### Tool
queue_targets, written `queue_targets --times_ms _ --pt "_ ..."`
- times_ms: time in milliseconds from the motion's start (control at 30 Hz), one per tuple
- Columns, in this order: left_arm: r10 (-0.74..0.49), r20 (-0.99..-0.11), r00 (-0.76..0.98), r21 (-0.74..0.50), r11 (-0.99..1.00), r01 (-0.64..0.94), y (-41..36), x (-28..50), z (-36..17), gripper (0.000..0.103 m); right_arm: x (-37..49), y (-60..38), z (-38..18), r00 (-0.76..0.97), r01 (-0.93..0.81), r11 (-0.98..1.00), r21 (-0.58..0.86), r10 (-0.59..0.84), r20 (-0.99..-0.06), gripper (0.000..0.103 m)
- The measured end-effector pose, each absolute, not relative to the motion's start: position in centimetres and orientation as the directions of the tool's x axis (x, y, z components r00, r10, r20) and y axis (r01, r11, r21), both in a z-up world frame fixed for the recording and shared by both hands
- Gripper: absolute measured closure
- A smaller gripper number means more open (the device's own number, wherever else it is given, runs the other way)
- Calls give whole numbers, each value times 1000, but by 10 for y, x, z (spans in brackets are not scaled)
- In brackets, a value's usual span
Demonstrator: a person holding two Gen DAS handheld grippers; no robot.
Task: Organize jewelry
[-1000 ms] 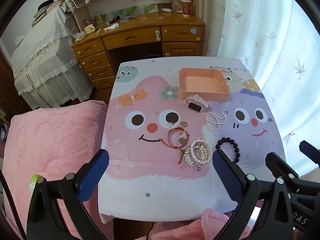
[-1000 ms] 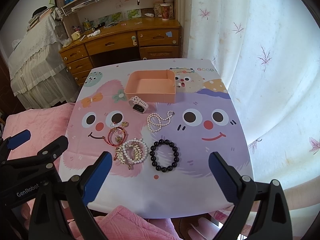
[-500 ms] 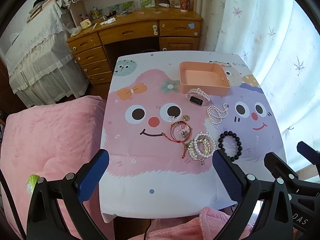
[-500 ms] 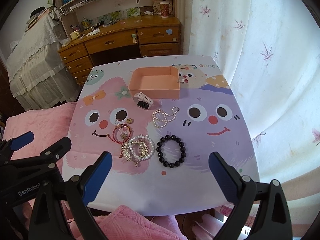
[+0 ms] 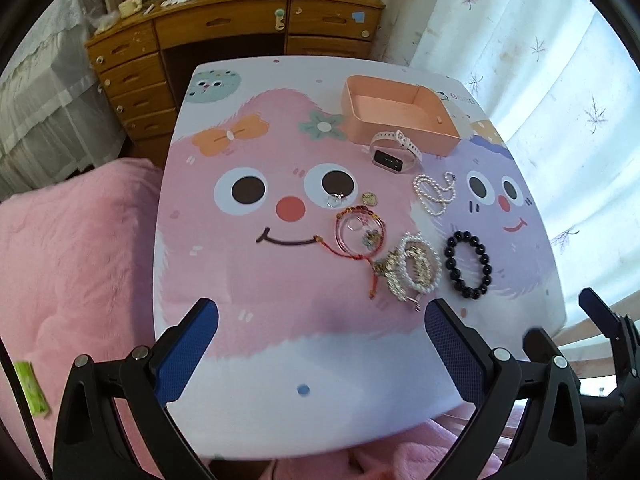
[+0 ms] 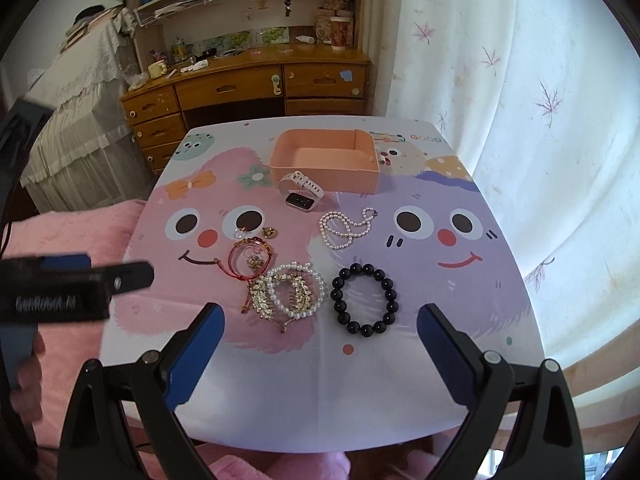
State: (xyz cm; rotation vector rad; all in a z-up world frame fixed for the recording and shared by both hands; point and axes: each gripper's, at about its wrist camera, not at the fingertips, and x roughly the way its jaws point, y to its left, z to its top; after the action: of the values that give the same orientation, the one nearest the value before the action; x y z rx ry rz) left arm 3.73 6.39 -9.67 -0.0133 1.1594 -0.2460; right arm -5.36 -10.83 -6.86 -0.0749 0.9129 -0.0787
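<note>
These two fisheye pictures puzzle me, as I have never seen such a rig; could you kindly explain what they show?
No robot here: a person holds a two-finger gripper in each hand, each with a forward-looking camera. One view looks along the left gripper, the other along the right gripper. Both are open and hold nothing.

On the cartoon-print table stands an empty pink tray, with a white watch just before it. Nearer lie a pearl necklace, a red cord bracelet, a pearl bracelet over gold pieces, and a black bead bracelet.
</note>
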Motion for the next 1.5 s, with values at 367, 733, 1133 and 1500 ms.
queue_targets --times_ms 367,733,1133,1500 --pt "-252 -888 386 -177 959 220 36 96 -179 31 -35 -149 -131 572 170 985 -25 -119 -812 15" --pt "-235 -924 302 -209 971 117 13 125 -215 27 12 -202 -173 520 261 964 43 -103 -848 22" --pt "-102 -968 231 -101 995 18 -27 147 -225 25 47 -225 -192 416 120 992 36 -18 -909 63" --pt "-24 -971 239 -26 1000 -5 -49 148 -226 30 55 -234 -193 394 -67 995 79 100 -914 88"
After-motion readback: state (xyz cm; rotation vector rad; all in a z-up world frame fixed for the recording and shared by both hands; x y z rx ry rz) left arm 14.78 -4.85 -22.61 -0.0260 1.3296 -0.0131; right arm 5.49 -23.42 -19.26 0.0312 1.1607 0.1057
